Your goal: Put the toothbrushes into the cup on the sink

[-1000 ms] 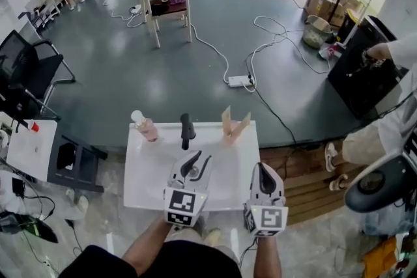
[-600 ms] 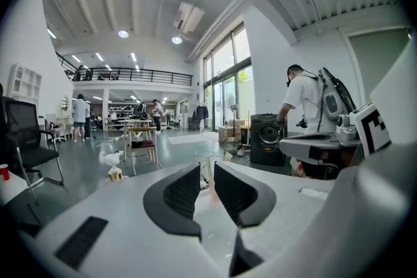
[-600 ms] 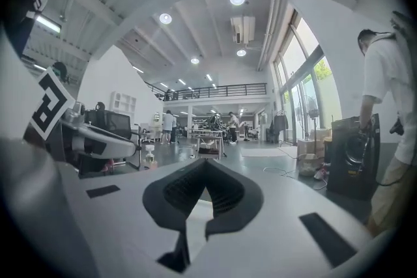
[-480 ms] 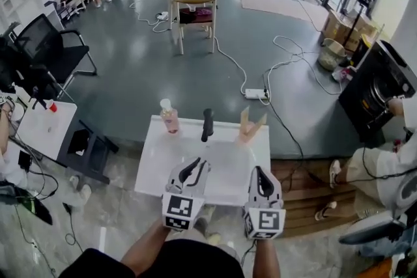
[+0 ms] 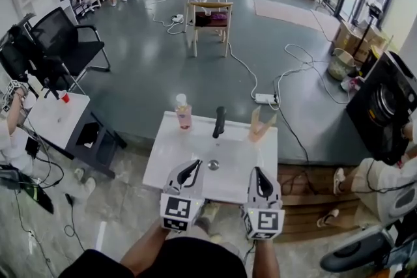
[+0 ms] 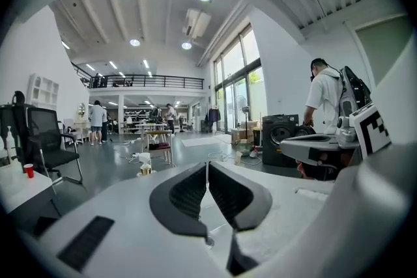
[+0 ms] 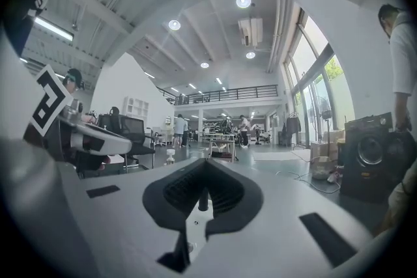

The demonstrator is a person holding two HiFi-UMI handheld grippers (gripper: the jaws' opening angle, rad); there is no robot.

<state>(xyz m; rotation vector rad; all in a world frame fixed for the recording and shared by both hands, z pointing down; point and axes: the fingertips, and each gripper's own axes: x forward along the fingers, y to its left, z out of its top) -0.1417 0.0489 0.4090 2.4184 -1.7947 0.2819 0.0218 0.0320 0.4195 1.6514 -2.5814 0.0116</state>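
Two tan sticks (image 5: 260,125) stand in a V at the far right corner of the white sink (image 5: 163,163); at this size I cannot make out a cup under them. My left gripper (image 5: 191,168) hovers over the sink's near edge. Its jaws are closing, and in the left gripper view only a thin slit remains between the pads (image 6: 189,191), with nothing in it. My right gripper (image 5: 259,174) hangs over the near right edge. It is shut and empty, and its pads (image 7: 225,189) meet at the tip in the right gripper view.
A black faucet (image 5: 219,122) rises at the middle of the sink's back and a pink bottle (image 5: 184,112) stands at the back left. The drain (image 5: 213,165) lies just beyond my left gripper. A small white side table (image 5: 55,117) and cables on the floor surround the sink.
The left gripper's jaws have come together from clearly apart. Both grippers have drawn back from over the basin to its near edge. The head view has shifted, so the sink sits farther right.
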